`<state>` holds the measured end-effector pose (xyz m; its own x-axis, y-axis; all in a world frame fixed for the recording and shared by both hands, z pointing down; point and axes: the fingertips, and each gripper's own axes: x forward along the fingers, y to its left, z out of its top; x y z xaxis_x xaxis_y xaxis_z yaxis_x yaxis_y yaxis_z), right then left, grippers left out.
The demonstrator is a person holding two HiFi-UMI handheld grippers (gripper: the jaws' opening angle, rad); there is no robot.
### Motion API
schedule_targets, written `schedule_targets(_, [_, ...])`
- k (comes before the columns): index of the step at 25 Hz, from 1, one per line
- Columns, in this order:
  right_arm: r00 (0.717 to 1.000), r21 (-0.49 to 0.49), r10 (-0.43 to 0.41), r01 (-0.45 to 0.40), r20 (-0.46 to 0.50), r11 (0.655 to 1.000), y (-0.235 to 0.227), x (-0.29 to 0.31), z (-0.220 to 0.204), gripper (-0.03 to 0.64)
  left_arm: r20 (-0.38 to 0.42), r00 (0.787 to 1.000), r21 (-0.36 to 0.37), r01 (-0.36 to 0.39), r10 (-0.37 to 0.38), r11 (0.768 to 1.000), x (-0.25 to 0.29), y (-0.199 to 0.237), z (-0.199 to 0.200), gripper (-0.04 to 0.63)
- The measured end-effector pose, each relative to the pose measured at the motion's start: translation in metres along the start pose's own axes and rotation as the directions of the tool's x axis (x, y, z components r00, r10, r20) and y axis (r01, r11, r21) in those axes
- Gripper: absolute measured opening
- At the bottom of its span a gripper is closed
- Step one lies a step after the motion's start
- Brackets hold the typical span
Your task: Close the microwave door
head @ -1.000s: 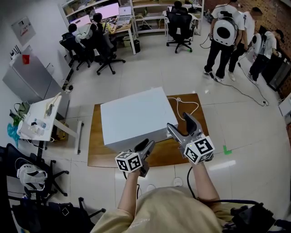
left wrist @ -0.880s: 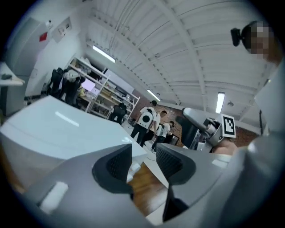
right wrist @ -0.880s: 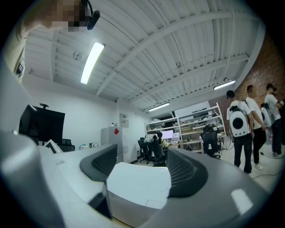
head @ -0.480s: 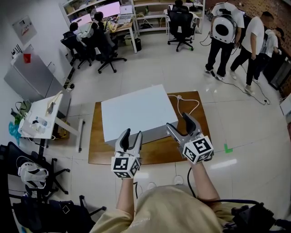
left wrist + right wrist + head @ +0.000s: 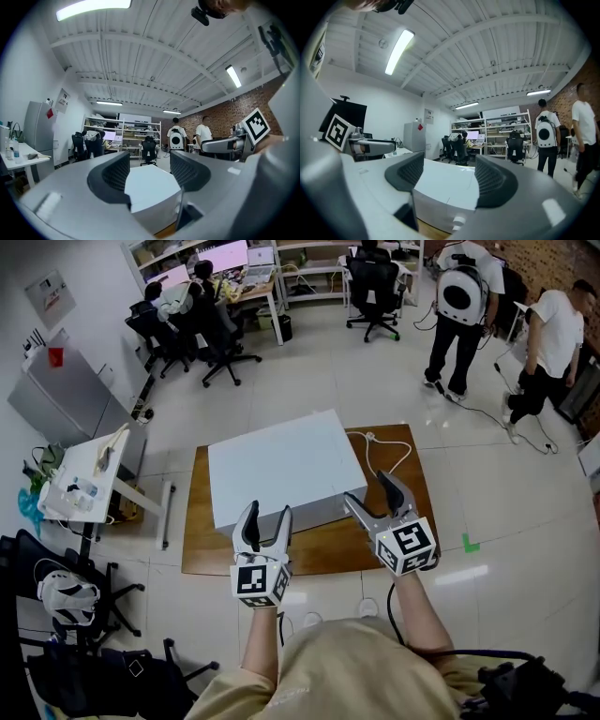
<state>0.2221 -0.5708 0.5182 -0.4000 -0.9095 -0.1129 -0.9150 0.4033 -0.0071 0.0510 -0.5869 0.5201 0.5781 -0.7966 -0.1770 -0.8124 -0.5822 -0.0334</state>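
A white microwave (image 5: 281,470) sits on a low wooden worktop (image 5: 202,554) on the tiled floor of an open office, its white cord (image 5: 375,451) trailing off the back right corner. No view shows the inside of the oven. From the left gripper view a thin edge and a dark wedge show at its near corner, but whether the door is shut cannot be told. Two knobs (image 5: 457,220) show on its front in the right gripper view. The left gripper (image 5: 266,517) is held level just in front of the microwave, its jaws having just been opening and now apart with nothing between them. The right gripper (image 5: 370,493) is held beside the oven's front right corner, jaws spread and empty. Both frame the box without touching it.
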Motion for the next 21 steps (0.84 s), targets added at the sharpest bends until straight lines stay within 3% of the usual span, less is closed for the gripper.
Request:
schedule_targets(16, [0.999,-0.015,0.047,-0.047,-0.001,0.999,0.012,0.014,-0.001,0.313,-0.021,1.0,-0.005,0.023,-0.023,1.0,0.009,-0.006,-0.01,0.252])
schedule_targets(21, [0.999,-0.012,0.045,-0.045,-0.004,0.999,0.018,0.02,-0.003,0.313,-0.04,0.998,-0.043,0.047,-0.048,0.998,0.009,-0.002,-0.014,0.252])
